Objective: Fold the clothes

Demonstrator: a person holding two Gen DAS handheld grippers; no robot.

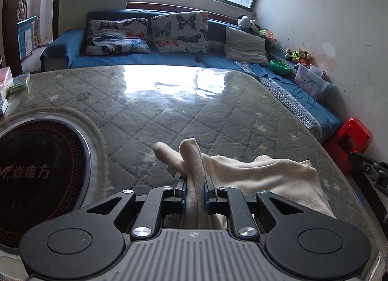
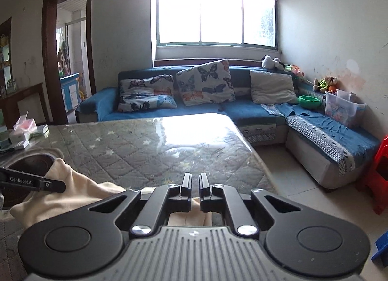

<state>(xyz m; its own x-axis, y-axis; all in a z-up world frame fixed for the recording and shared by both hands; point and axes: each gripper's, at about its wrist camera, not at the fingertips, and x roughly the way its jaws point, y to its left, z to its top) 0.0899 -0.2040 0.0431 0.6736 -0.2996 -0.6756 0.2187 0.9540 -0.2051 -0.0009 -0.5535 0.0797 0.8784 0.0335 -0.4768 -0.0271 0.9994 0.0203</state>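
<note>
Left gripper [image 1: 196, 181] pinching a bunched fold of cream garment [image 1: 266, 174]; right gripper [image 2: 195, 181] pressed together, seemingly empty, garment to its left.

Place: a lived-in home sitting room
Seating: a blue corner sofa [image 2: 245, 111] along the far wall and down the right side; two butterfly-print cushions [image 2: 205, 82] and a plain grey cushion [image 2: 272, 87] lean on its back
Light: a wide window [image 2: 215, 9] above the sofa, very bright
Table: a quilted star-print cover [image 1: 169, 111] under a glossy clear sheet; a round cooktop [image 1: 41, 172] set in at the near left
Signs of family: soft toys [image 2: 325, 83] on the sofa's right arm; a clear storage bin [image 2: 344, 109]; a red plastic stool [image 1: 351, 138]
Exit: a dark-framed doorway [image 2: 68, 50] at far left
</note>
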